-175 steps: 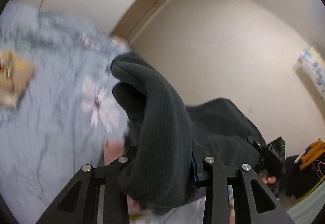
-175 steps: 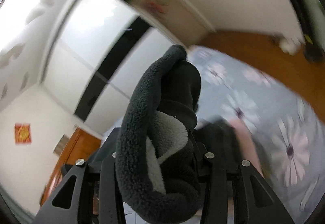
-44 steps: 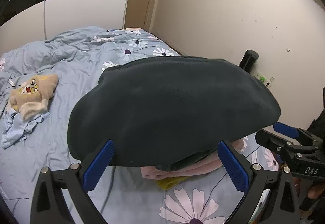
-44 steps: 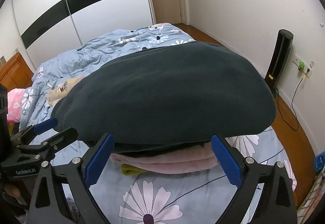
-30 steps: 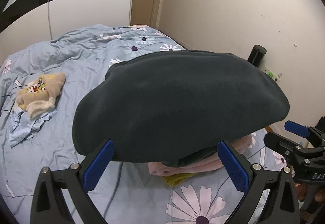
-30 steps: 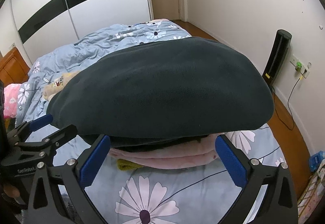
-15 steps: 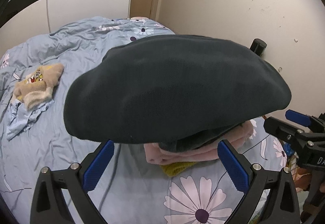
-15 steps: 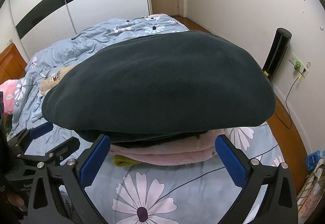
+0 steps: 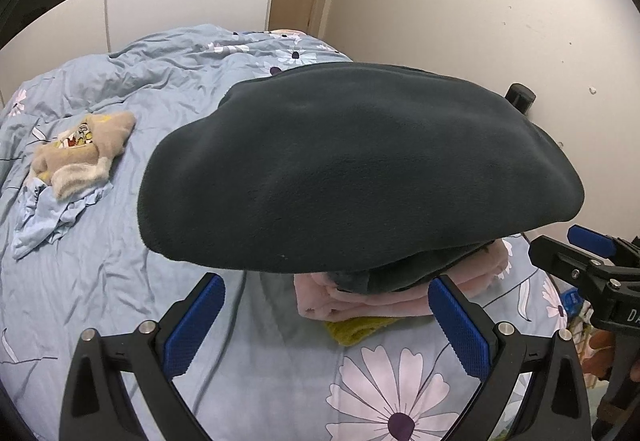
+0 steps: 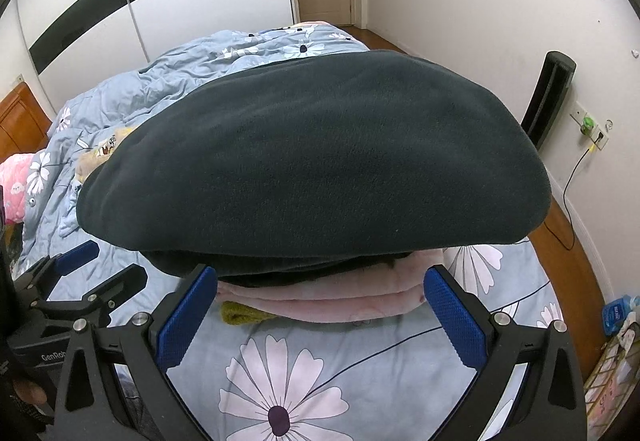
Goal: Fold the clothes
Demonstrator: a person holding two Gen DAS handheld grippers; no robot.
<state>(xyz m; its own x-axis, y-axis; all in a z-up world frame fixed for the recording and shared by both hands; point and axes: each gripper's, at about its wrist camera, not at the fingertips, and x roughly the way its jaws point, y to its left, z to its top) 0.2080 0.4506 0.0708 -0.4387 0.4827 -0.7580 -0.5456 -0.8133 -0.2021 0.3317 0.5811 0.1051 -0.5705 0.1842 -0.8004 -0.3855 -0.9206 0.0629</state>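
Note:
A folded dark grey fleece (image 9: 360,169) lies on top of a stack on the blue flowered bed (image 9: 120,281). Under it are a folded pink garment (image 9: 360,301) and a yellow-green one (image 9: 356,329). My left gripper (image 9: 326,323) is open just in front of the stack, its blue pads (image 9: 196,321) holding nothing. In the right wrist view the same fleece (image 10: 312,161) covers the pink garment (image 10: 340,301). My right gripper (image 10: 320,317) is open as well, level with the stack's near edge. Each gripper shows at the edge of the other's view, also open.
A crumpled beige cartoon garment (image 9: 80,145) lies on a light blue cloth (image 9: 44,225) at the far left of the bed. A black tower appliance (image 10: 548,97) and a wall socket with a cable (image 10: 592,129) stand on the right. A wooden headboard (image 10: 20,117) is at the left.
Several seconds ago both grippers were shut on the fleece, held up in the air. It now rests on the stack and both grippers are open, drawn back slightly.

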